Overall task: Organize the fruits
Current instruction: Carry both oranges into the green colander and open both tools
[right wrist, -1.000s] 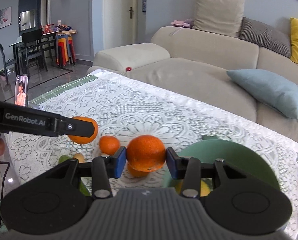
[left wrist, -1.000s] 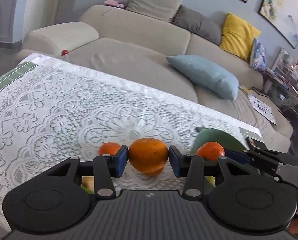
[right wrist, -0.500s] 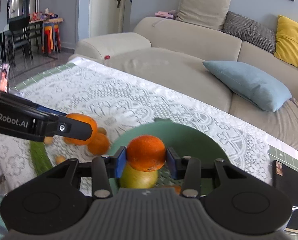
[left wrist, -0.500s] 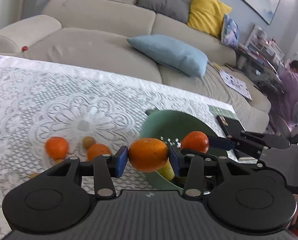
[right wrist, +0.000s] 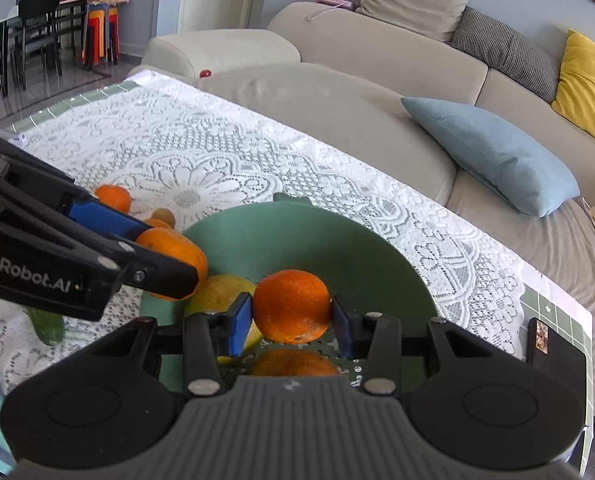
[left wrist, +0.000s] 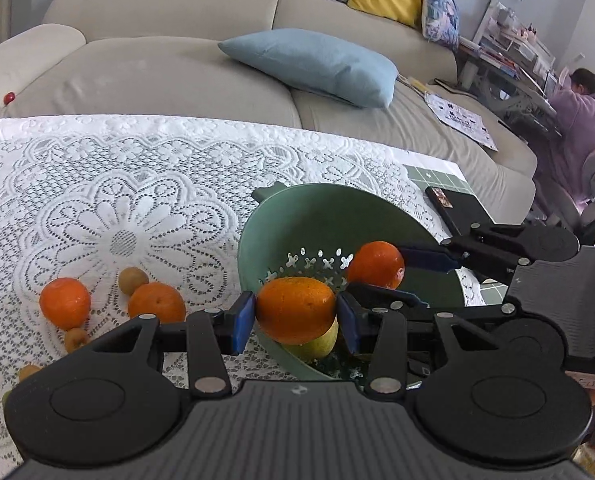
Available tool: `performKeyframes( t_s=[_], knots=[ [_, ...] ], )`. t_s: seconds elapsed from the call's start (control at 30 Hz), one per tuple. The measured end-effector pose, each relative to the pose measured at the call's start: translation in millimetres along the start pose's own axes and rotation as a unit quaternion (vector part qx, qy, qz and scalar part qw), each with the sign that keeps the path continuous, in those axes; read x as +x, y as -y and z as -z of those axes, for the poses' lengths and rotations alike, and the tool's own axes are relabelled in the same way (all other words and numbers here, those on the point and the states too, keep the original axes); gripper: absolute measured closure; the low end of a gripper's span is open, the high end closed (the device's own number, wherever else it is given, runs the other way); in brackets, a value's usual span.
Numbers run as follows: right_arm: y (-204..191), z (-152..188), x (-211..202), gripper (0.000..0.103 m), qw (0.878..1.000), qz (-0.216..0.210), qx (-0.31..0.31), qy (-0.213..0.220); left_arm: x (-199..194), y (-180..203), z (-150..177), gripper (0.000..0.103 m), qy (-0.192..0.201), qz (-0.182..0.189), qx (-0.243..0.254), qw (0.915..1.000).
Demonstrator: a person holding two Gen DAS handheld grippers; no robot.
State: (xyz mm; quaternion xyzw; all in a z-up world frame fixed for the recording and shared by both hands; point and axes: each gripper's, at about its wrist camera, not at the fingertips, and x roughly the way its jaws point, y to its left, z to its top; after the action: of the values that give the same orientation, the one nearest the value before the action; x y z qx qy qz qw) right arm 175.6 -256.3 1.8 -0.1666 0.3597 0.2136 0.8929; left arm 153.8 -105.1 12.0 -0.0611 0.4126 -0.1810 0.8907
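My left gripper [left wrist: 296,322] is shut on an orange [left wrist: 296,309], held over the near rim of the green colander bowl [left wrist: 329,216]. My right gripper [right wrist: 292,324] is shut on a second orange [right wrist: 292,306] above the bowl's [right wrist: 317,236] middle; in the left wrist view that orange [left wrist: 376,264] hangs over the perforated floor. In the right wrist view the left gripper's orange [right wrist: 177,258] sits at the bowl's left rim. Inside the bowl lie a yellow-green fruit [right wrist: 221,292] and another orange [right wrist: 295,362].
On the lace tablecloth [left wrist: 117,184] left of the bowl lie two oranges [left wrist: 65,302] [left wrist: 156,302] and several small brownish fruits [left wrist: 132,280]. A green fruit [right wrist: 47,326] lies near the table's front edge. A dark phone [right wrist: 553,350] lies right of the bowl. A sofa stands behind; a person sits far right.
Both grippers carried their oranges to the right, from above the tablecloth to over the green bowl, and sank a little. Neither grip has changed.
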Motion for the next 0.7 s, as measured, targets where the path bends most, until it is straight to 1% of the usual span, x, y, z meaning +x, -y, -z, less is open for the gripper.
performKeyframes(
  t_s=[0.07,0.17,0.33,0.4,0.7],
  knots=[
    [1,0,5,0.063,1.000,-0.001,-0.001,-0.006,5,1,-2,0.053,-0.006,-0.002,0.009,0.9999],
    [2,-1,13,0.063,1.000,0.000,-0.006,-0.012,9,4,-4,0.053,-0.003,-0.013,0.025,0.9996],
    [3,-3,21,0.063,1.000,0.000,-0.014,-0.021,16,4,-11,0.053,-0.009,-0.003,0.026,0.9996],
    [4,-4,24,0.063,1.000,0.001,-0.019,-0.025,22,5,-11,0.053,-0.015,-0.007,0.033,0.9993],
    [5,-6,40,0.063,0.999,-0.001,-0.028,-0.043,26,6,-16,0.052,-0.016,-0.017,0.049,0.9985]
  ],
)
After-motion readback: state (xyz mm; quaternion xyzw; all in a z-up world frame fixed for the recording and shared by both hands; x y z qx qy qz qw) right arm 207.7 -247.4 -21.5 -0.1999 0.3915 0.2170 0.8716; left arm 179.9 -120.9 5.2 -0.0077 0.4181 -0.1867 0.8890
